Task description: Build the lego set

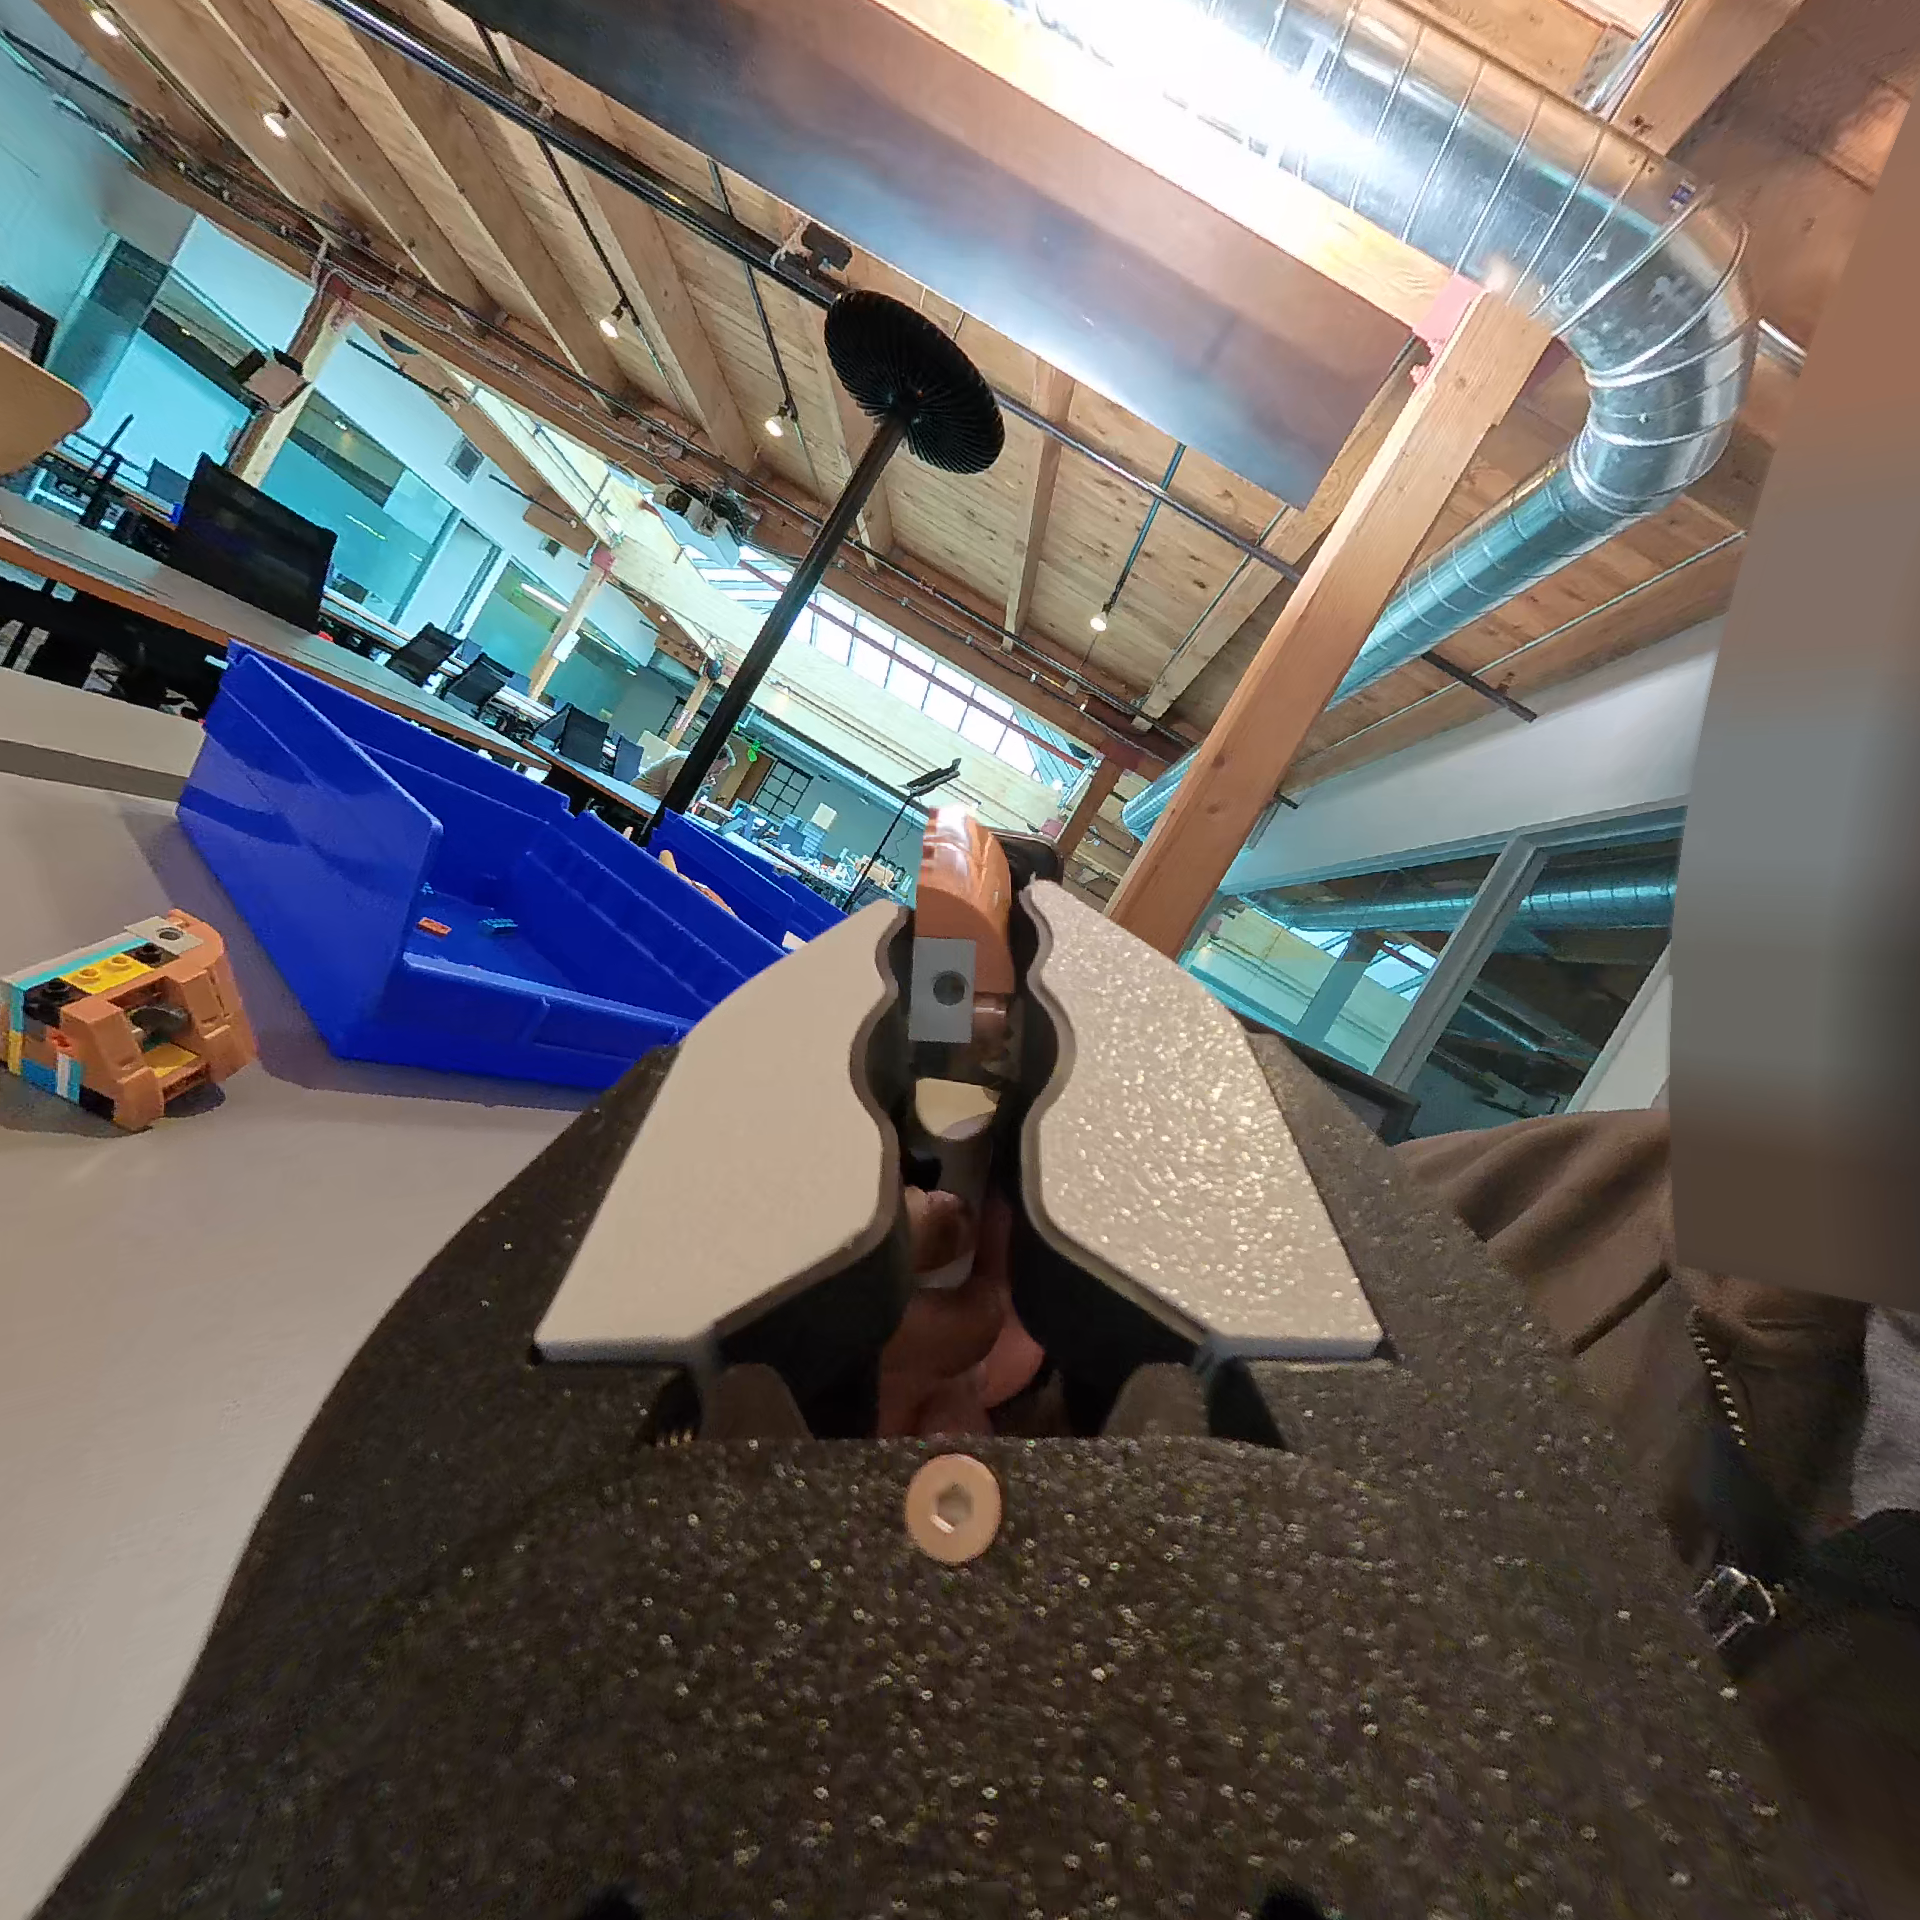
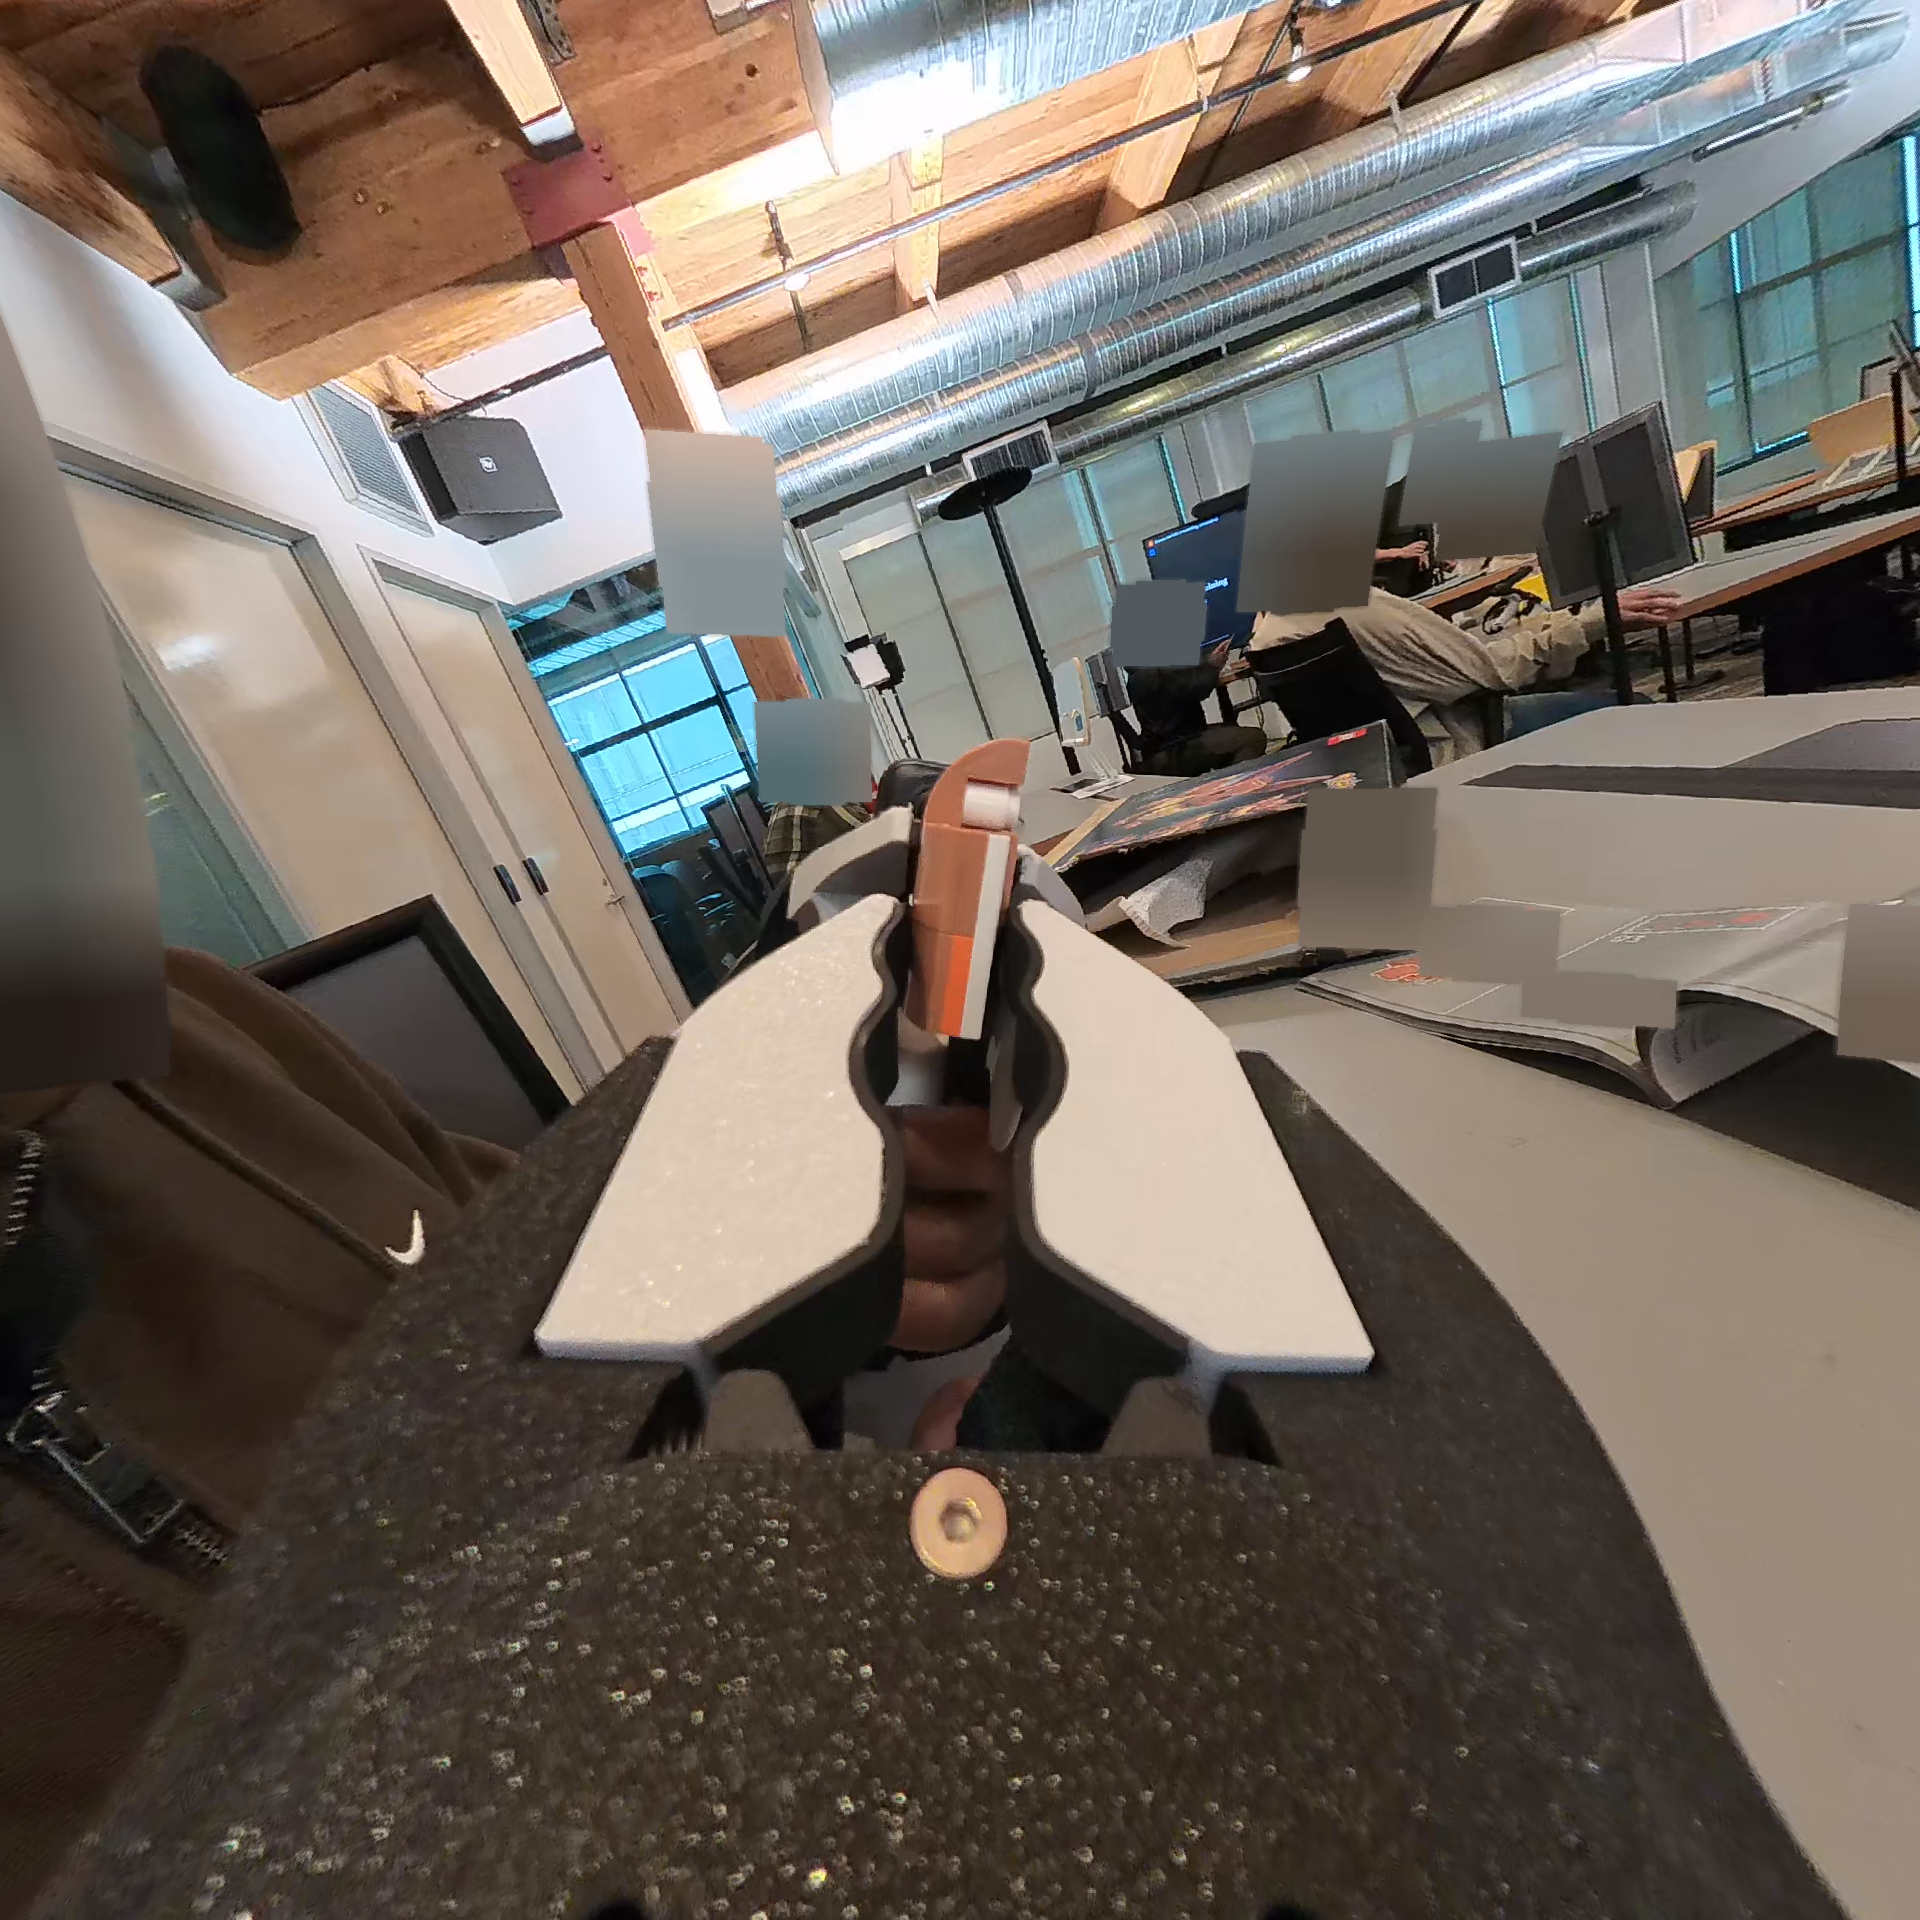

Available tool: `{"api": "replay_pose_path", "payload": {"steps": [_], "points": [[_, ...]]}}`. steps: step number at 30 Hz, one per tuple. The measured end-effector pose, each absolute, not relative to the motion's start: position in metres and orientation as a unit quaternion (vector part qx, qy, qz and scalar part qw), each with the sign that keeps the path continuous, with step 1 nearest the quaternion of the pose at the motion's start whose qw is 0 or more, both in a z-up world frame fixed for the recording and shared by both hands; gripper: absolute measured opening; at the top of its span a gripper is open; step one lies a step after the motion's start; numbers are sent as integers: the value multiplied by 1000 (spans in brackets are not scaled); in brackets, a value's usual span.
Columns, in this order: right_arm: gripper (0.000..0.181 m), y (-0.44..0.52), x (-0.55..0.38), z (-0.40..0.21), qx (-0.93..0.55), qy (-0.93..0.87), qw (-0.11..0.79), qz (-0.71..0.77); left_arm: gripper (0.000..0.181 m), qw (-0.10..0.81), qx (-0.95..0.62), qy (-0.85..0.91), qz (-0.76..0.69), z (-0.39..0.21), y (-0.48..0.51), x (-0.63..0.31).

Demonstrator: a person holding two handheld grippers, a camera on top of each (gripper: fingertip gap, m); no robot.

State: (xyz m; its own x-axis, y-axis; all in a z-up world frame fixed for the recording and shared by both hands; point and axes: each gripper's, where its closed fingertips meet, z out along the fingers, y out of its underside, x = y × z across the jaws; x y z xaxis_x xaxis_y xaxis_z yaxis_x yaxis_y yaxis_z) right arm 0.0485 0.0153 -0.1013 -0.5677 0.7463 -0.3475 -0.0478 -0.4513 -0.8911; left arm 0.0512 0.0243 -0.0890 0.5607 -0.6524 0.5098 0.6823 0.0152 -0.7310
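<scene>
Sitting across the bottom of both views is the grey table (image 1: 156,1299), and it carries pretty much everything. Biggest thing on it is the blue bin (image 1: 343,862), off toward the far edge in the left wrist view, with dividers inside and a couple of tiny loose bricks (image 1: 488,925) on its floor, one orange and one blue as far as I can tell. Over on the right wrist view, an open instruction booklet (image 2: 1714,997) lies near the table's right edge, with a dark flat box (image 2: 1247,790) behind it.

Next down in size: a half-built lego chunk (image 1: 125,1013) lying on the table just beside the bin, near the left edge. It's mostly tan-orange with yellow, teal and black bits, plus a grey piece on top.

Both tools are lifted well clear of the table and tilted up toward the ceiling. The left gripper (image 1: 961,977) is clamped on a small brown lego piece (image 1: 966,883) that has a grey square plate with a hole on its face. The right gripper (image 2: 956,966) is pinched around a brown curved lego assembly (image 2: 961,894), with an orange-and-white strip down its lower half and a little white stub near the top. Can't tell if those two are the same build seen from opposite sides.

A brown jacket sleeve (image 2: 260,1195) shows at the side.
</scene>
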Motion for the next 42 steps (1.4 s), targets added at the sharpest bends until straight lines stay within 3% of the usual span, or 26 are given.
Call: {"api": "replay_pose_path", "payload": {"steps": [6,11,15,18,23,27,32,42], "points": [[17,22,46,-105,-390,-477,296,729,18,712,-525,-30,-465,-92,28,47],[38,44,46,-110,-371,-548,423,619,18,682,-509,-95,-517,-98,29,29],[46,45,44,-135,-283,-674,521,442,18,645,-546,-117,-521,-111,32,27],[54,37,42,-150,-237,-715,537,379,18,610,-580,-128,-524,-124,36,31],[51,36,37,-156,-239,-721,546,352,18,571,-605,-143,-536,-141,40,37],[38,39,36,-164,-260,-727,528,354,20,556,-622,-149,-531,-150,44,36],[37,52,35,-184,-332,-740,451,373,62,569,-688,-156,-422,-171,49,11],[36,76,40,-248,-450,-785,313,289,62,603,-702,-131,-355,-173,41,-11]]}}
